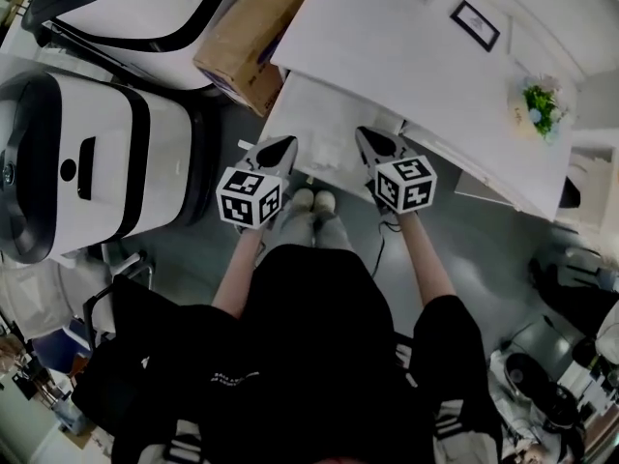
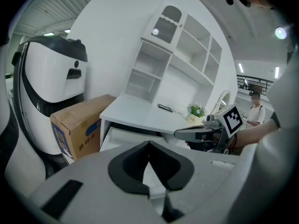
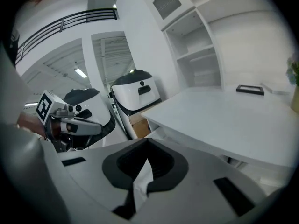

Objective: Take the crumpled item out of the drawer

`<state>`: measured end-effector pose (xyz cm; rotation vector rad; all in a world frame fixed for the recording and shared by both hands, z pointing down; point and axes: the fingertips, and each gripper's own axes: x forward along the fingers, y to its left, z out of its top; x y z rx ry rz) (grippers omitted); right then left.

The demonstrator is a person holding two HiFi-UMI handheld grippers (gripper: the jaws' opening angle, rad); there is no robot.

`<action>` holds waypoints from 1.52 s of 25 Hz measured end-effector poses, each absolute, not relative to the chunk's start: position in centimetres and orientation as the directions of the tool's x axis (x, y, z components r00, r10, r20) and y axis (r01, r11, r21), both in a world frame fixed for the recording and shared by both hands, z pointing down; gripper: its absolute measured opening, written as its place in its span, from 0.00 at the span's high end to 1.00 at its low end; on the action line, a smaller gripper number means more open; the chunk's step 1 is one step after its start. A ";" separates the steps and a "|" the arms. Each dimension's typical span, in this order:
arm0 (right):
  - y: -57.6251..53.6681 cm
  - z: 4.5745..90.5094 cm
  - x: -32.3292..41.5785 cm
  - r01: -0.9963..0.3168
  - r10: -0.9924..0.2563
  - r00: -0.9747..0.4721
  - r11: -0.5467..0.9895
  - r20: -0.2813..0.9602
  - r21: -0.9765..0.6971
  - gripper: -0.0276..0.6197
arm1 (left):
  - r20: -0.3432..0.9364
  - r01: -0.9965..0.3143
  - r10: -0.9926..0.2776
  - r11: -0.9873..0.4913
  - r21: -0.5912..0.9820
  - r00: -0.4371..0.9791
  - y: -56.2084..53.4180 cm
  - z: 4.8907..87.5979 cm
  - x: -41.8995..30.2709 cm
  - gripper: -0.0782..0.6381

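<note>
White furniture fills my feeds: a bench [image 1: 387, 46] with shelving behind it, its drawer [image 2: 122, 141] pulled open below the front edge, a cardboard box [image 1: 253, 32] and two bulky white machines [image 1: 87, 172] to the left. Both tongs hang in the air in front of the drawer, touching nothing on it.

My left tongs [image 2: 149, 144] are pressed together with nothing in them. My right tongs [image 3: 147, 143] are also closed, and a creased white scrap shows between the pads; I take it to be the crumpled item [image 3: 141, 183], already clear of the drawer.

The main risk, as I judge it, is that pinch. The scrap looks thin and light and is caught only near the tips, so a quick swing or any loosening could let it slide out and drop back into the drawer or onto the floor. The open drawer also sits close to the person's legs, so stepping forward could knock it.

As for writing, the box carries blue print on its side, and the black shirt has a small white line; both are too small to read. The cubes show only square marker patterns
</note>
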<state>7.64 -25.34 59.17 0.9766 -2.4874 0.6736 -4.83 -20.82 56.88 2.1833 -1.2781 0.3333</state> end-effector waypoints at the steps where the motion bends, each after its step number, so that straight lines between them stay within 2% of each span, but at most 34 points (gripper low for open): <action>1: -25.6 60.0 7.3 -0.699 -0.499 -0.691 0.646 0.522 -0.307 0.97 | 0.493 -0.854 -0.701 -0.373 0.361 0.515 -21.2 57.3 -4.8 0.89; 10: -26.6 68.9 5.4 -0.629 -0.248 -0.709 0.646 0.660 -0.432 0.97 | 0.556 -0.832 -0.620 -0.388 0.398 0.554 -24.0 61.1 -3.5 0.89; 17: -26.1 74.3 4.9 -0.594 -0.111 -0.661 0.682 0.742 -0.426 0.97 | 0.590 -0.824 -0.575 -0.394 0.407 0.567 -24.6 62.5 -2.7 0.89; 19: -25.8 75.6 4.8 -0.587 -0.079 -0.643 0.689 0.761 -0.425 0.89 | 0.596 -0.821 -0.565 -0.393 0.413 0.570 -24.7 62.8 -2.6 0.89; 22: -25.4 77.3 4.7 -0.584 -0.037 -0.621 0.689 0.783 -0.430 0.88 | 0.604 -0.818 -0.551 -0.387 0.426 0.576 -24.7 63.3 -2.5 0.89; 32: -24.4 81.3 4.0 -0.573 0.077 -0.549 0.690 0.832 -0.442 0.68 | 0.629 -0.811 -0.512 -0.365 0.457 0.585 -25.0 64.1 -2.4 0.90; 38: -23.4 82.9 3.8 -0.578 0.139 -0.513 0.674 0.847 -0.460 0.68 | 0.627 -0.807 -0.509 -0.367 0.462 0.590 -24.8 64.0 -2.3 0.90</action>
